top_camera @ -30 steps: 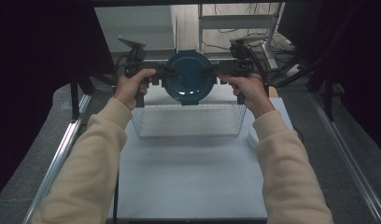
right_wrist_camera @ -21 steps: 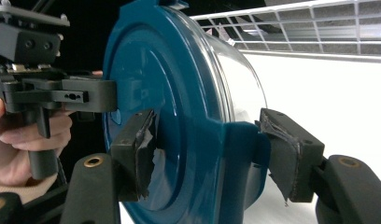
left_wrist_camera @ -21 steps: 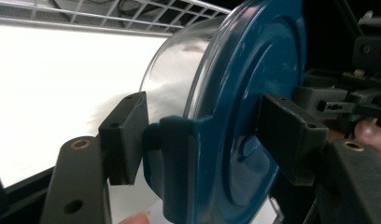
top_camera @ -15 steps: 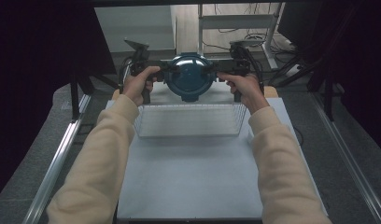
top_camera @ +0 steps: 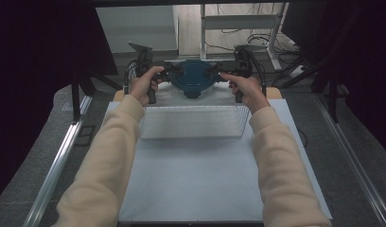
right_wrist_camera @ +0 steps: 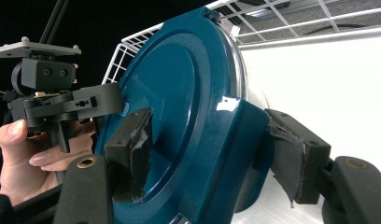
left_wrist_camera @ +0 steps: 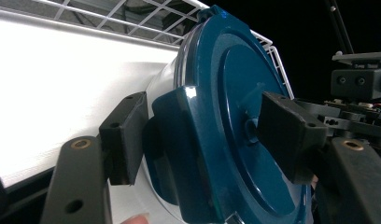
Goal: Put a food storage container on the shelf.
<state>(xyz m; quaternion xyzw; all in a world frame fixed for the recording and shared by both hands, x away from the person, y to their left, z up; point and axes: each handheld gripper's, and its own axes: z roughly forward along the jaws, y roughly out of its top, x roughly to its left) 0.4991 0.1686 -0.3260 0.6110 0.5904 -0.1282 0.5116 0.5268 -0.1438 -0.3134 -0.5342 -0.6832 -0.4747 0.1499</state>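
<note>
My high view is dim and soft with black surroundings, while my gripper views blow the tabletop [left_wrist_camera: 62, 88] out white, with glare spots on the lid [right_wrist_camera: 179, 116].

The thing in hand was a round container with a dark teal lid [top_camera: 193, 78], its body clear or whitish beneath. The lid was glossy, with a sunken circular centre and a small raised knob in the middle, and a broad teal clip flap [left_wrist_camera: 188, 140] folded down over the rim on each side. It hung above the far edge of a white wire basket [top_camera: 191, 123] on the worktop [top_camera: 200, 179], lid facing up. It was carried by its two opposite clip flaps, one at the left, one at the right [right_wrist_camera: 226, 154].
</note>
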